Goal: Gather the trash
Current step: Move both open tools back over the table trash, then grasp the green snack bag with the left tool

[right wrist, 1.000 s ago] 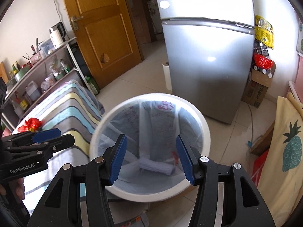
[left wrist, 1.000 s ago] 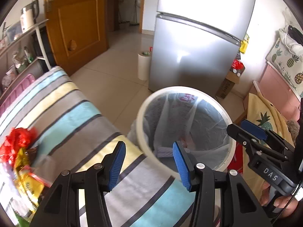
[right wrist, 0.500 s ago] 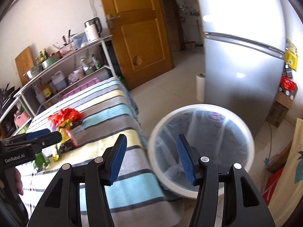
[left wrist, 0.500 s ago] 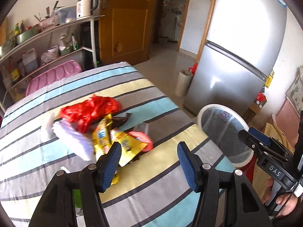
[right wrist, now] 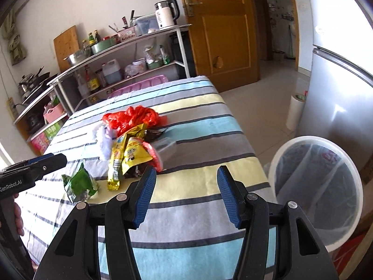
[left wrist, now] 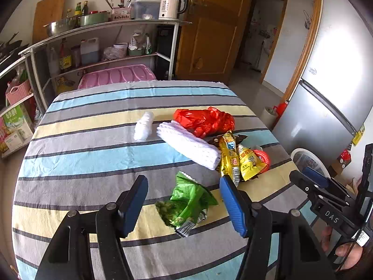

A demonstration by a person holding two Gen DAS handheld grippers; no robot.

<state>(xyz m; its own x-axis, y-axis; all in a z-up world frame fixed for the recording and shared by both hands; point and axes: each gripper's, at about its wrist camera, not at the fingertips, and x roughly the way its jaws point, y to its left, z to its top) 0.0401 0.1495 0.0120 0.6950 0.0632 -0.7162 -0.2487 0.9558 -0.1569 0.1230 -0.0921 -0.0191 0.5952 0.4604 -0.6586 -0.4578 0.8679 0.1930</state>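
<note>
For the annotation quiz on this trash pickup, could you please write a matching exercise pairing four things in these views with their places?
Things:
1. green wrapper
2. red plastic bag
3. trash bin
4. electric kettle

Places:
A. on the floor beside the table
B. on the top shelf by the door
C. in front of the left gripper's open jaws
D. at the far end of the trash pile

Pairs: 1-C, 2-D, 3-A, 4-B

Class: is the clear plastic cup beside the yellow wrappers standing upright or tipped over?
Tipped over: the clear cup lies on its side on the striped tablecloth.
</note>
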